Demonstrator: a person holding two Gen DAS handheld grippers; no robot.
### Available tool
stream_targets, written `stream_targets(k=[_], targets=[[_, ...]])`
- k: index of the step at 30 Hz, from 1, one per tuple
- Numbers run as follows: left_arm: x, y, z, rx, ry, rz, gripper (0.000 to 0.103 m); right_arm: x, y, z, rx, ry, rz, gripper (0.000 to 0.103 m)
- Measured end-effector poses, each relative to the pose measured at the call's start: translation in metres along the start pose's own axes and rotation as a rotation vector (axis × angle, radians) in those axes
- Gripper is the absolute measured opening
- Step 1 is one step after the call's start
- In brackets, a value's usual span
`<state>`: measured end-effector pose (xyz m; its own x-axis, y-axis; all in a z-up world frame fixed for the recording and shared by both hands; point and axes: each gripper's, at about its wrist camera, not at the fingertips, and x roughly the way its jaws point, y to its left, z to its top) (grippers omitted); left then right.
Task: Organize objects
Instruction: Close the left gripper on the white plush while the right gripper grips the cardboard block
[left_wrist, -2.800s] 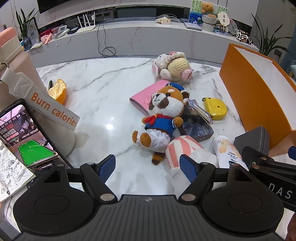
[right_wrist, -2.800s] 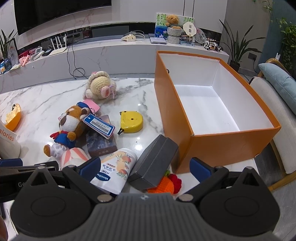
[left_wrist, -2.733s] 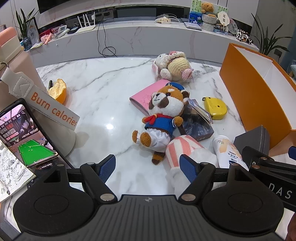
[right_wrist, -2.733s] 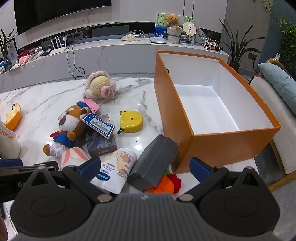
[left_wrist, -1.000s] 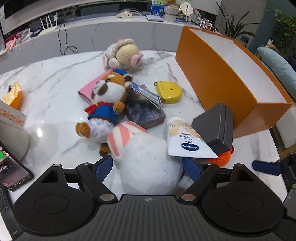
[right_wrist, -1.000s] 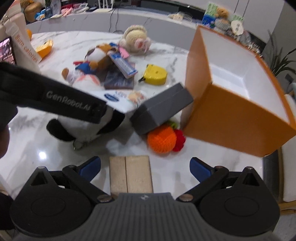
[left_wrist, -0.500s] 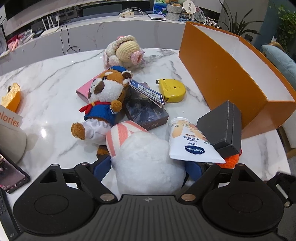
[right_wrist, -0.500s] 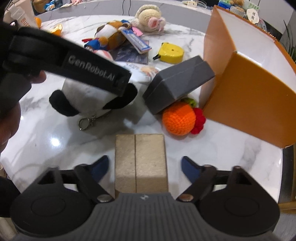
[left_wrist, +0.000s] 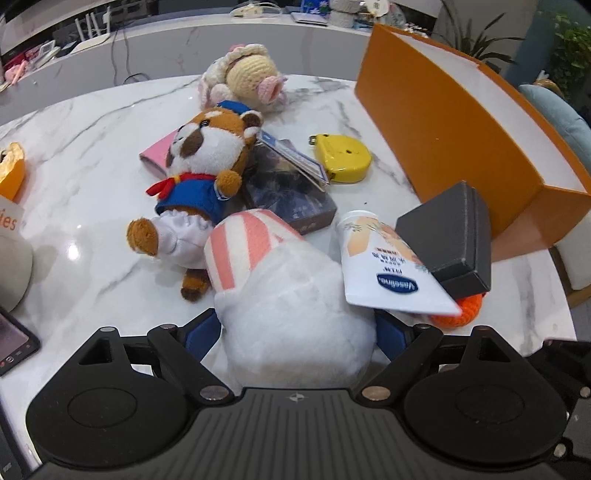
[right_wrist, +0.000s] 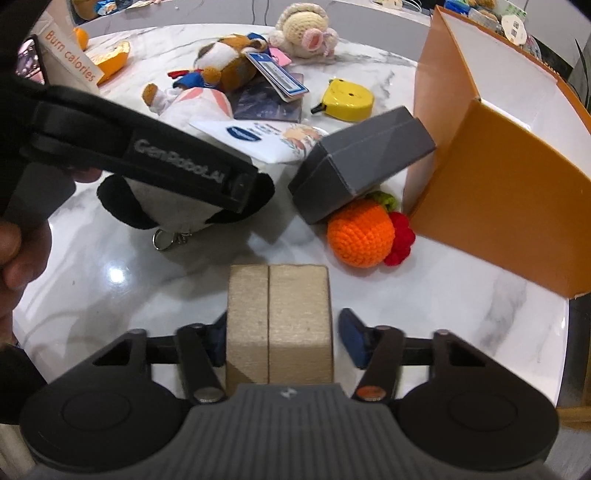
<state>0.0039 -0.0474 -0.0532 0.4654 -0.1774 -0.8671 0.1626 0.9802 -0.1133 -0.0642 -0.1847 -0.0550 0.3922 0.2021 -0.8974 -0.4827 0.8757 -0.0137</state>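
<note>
My left gripper (left_wrist: 297, 338) is shut on a white plush toy (left_wrist: 291, 314) with pink-striped ears; from the right wrist view the same plush (right_wrist: 177, 206) shows black paws and a keyring. My right gripper (right_wrist: 282, 341) has its jaws around a tan wooden block (right_wrist: 279, 325) on the table; the left finger touches it, the right finger (right_wrist: 352, 341) stands a little off. The open orange box (left_wrist: 461, 129) stands at the right, also in the right wrist view (right_wrist: 491, 158).
On the marble table lie a sailor plush (left_wrist: 207, 162), a crochet doll (left_wrist: 247, 77), a yellow tape measure (left_wrist: 343, 158), a Vaseline tube (left_wrist: 388, 273), a dark grey box (right_wrist: 362, 162) leaning on a crochet orange (right_wrist: 360, 236), and a dark card pack (left_wrist: 288, 192).
The left gripper moved right over the white plush and closed on it. The right gripper drew back to the wooden block and narrowed its jaws around it.
</note>
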Motion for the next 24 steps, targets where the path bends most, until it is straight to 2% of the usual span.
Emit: stream_targets(k=[4, 15, 20, 24], targets=[[-0.001, 0.001, 0.0, 0.01, -0.005, -0.008, 0.096, -0.001, 0.001, -0.001, -0.012, -0.001, 0.003, 0.048], [-0.013, 0.015, -0.003, -0.027, -0.001, -0.038, 0.094, -0.011, -0.003, 0.002, 0.004, -0.016, 0.027, 0.048], [-0.032, 0.027, -0.003, -0.043, -0.048, -0.026, 0.093, -0.025, -0.003, 0.011, 0.023, -0.061, 0.057, 0.048], [-0.051, 0.035, 0.002, -0.064, -0.119, -0.005, 0.093, -0.034, -0.004, 0.024, 0.052, -0.103, 0.083, 0.048]])
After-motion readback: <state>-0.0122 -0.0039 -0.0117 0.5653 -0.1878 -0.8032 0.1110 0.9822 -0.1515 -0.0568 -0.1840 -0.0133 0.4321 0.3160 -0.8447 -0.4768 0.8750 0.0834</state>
